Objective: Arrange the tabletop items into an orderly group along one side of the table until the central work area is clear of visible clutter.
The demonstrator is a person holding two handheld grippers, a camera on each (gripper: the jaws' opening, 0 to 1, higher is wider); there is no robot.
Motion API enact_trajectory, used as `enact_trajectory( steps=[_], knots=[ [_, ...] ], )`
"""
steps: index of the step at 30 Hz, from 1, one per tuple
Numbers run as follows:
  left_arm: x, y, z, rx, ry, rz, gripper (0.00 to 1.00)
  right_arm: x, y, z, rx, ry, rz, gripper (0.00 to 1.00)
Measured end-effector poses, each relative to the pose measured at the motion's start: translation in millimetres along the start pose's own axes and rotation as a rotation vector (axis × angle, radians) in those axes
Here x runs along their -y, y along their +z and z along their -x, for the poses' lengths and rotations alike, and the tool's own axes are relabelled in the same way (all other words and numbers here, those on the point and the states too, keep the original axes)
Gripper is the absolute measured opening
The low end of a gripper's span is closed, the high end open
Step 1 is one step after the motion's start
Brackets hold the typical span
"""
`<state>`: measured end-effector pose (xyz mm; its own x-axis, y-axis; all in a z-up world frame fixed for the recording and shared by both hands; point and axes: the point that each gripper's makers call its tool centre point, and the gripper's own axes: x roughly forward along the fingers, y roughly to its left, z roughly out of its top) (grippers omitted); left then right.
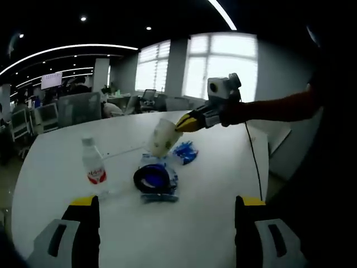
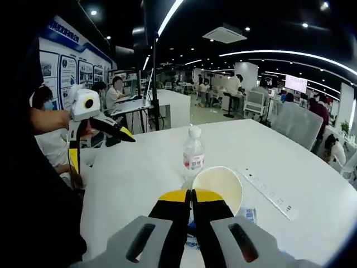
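A cream paper cup (image 1: 163, 137) hangs tilted over the middle of the white table (image 1: 212, 190), and my right gripper (image 1: 184, 123) reaches in from the right, shut on its rim. In the right gripper view the jaws (image 2: 191, 195) meet on the near rim of the cup (image 2: 221, 187), whose mouth faces the camera. A small water bottle (image 1: 93, 163) with a red label stands upright to the left, also seen behind the cup (image 2: 193, 153). A dark round roll (image 1: 152, 178) lies on a blue-and-white packet. My left gripper (image 1: 167, 205) is open with nothing between its jaws.
A crumpled blue packet (image 1: 185, 152) lies beside the cup. A white power strip (image 2: 268, 193) runs along the table to the right. The left gripper (image 2: 101, 142) shows at the table's left edge. Office chairs, desks and people sit beyond the table.
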<state>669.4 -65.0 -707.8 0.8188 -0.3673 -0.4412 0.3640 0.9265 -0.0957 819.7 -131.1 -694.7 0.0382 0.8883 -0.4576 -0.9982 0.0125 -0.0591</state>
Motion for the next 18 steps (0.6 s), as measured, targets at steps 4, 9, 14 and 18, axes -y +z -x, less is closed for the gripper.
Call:
enact_trajectory(
  steps=[4,9,14,18],
  knots=[
    [-2.3,1.1,-1,0.000,0.000,-0.003,1.00,3,-0.2,-12,-0.021,0.011,0.023,0.00],
    [-6.2,1.8,-3,0.002,0.004,-0.003,1.00,10,-3.7,-28,-0.066,-0.003,0.058,0.00],
    [-9.1,-0.5,-4,-0.004,0.010,-0.006,1.00,14,-4.5,-43,-0.095,-0.014,0.080,0.00],
    [-11.1,-2.6,-4,-0.010,0.014,-0.006,1.00,17,-6.8,-57,-0.116,-0.007,0.078,0.00]
  ],
)
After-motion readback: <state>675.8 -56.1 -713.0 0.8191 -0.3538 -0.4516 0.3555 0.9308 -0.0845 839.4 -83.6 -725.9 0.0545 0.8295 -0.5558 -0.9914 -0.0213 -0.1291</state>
